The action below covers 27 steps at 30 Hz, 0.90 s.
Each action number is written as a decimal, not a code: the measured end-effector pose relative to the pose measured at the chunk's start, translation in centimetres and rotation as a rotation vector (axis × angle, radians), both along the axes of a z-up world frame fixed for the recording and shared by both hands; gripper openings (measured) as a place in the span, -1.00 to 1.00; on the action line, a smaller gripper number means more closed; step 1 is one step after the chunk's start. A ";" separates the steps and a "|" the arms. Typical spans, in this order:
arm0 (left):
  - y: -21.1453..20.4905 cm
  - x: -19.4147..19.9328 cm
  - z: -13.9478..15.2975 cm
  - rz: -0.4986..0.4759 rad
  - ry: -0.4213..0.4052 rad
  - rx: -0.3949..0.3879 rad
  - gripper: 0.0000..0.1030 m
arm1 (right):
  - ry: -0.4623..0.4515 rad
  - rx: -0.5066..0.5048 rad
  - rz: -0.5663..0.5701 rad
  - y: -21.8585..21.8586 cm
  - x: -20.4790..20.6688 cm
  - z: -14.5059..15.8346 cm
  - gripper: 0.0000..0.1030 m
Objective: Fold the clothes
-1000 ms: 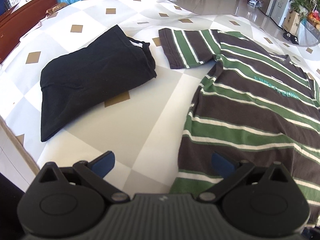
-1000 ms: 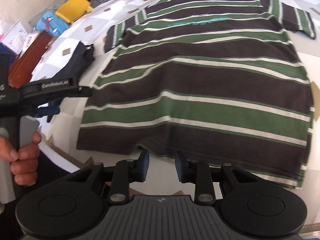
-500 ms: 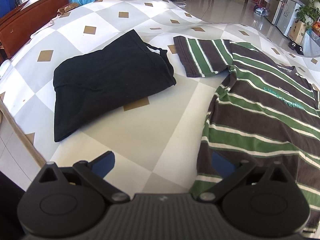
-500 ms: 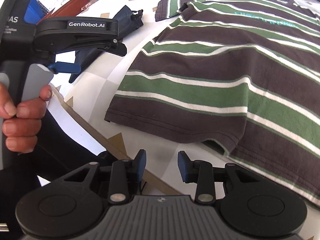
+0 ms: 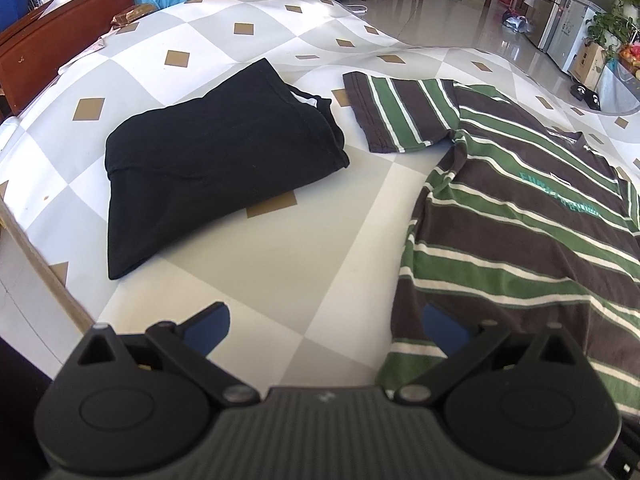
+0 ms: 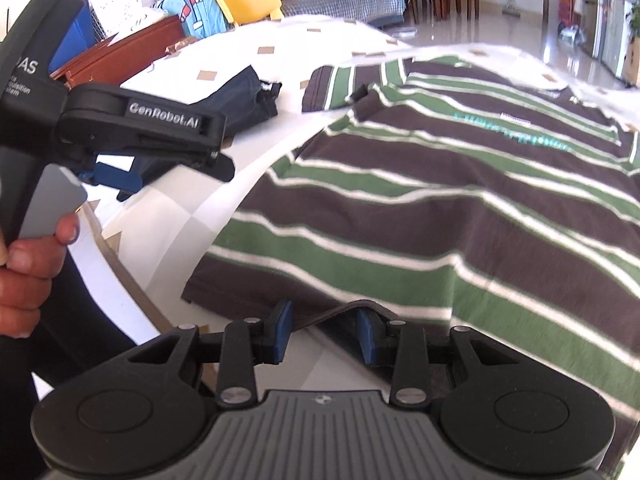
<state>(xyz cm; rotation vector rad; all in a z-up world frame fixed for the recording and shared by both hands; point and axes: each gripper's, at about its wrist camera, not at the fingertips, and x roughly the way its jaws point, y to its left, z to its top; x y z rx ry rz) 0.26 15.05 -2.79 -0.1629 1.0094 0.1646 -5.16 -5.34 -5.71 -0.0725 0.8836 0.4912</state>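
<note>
- Left wrist view: left gripper [image 5: 326, 320] at the bottom of the frame, blue pads spread wide, nothing between them; right pad over the lower left edge of the striped T-shirt [image 5: 520, 216], left pad over bare tablecloth [image 5: 280, 252].
- Striped T-shirt spread flat across the right half, brown, green and white bands, one sleeve reaching toward upper centre.
- Folded black garment [image 5: 216, 160] left of centre, just beside that sleeve, apart from the shirt body.
- Right wrist view: right gripper [image 6: 325, 334] at bottom centre, pads partly apart, a raised fold of the shirt hem [image 6: 352, 308] between them; contact with the pads not clear.
- Striped T-shirt filling the right and centre.
- Left gripper [image 6: 120, 178] at centre left, held by a hand [image 6: 28, 264] at the left edge, above the table edge.
- Dark folded garment behind it, upper centre left.
</note>
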 end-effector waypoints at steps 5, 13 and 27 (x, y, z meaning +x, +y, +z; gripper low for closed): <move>-0.2 -0.2 0.1 -0.011 -0.002 0.000 1.00 | 0.001 0.041 -0.082 -0.9 1.2 0.1 -0.33; -0.6 -0.9 0.1 -0.047 0.001 -0.007 1.00 | -0.013 0.143 -0.221 -2.7 3.3 0.7 -0.33; -3.5 -2.5 0.0 -0.259 -0.007 -0.048 1.00 | 0.010 0.277 -0.349 -4.4 5.7 1.4 -0.33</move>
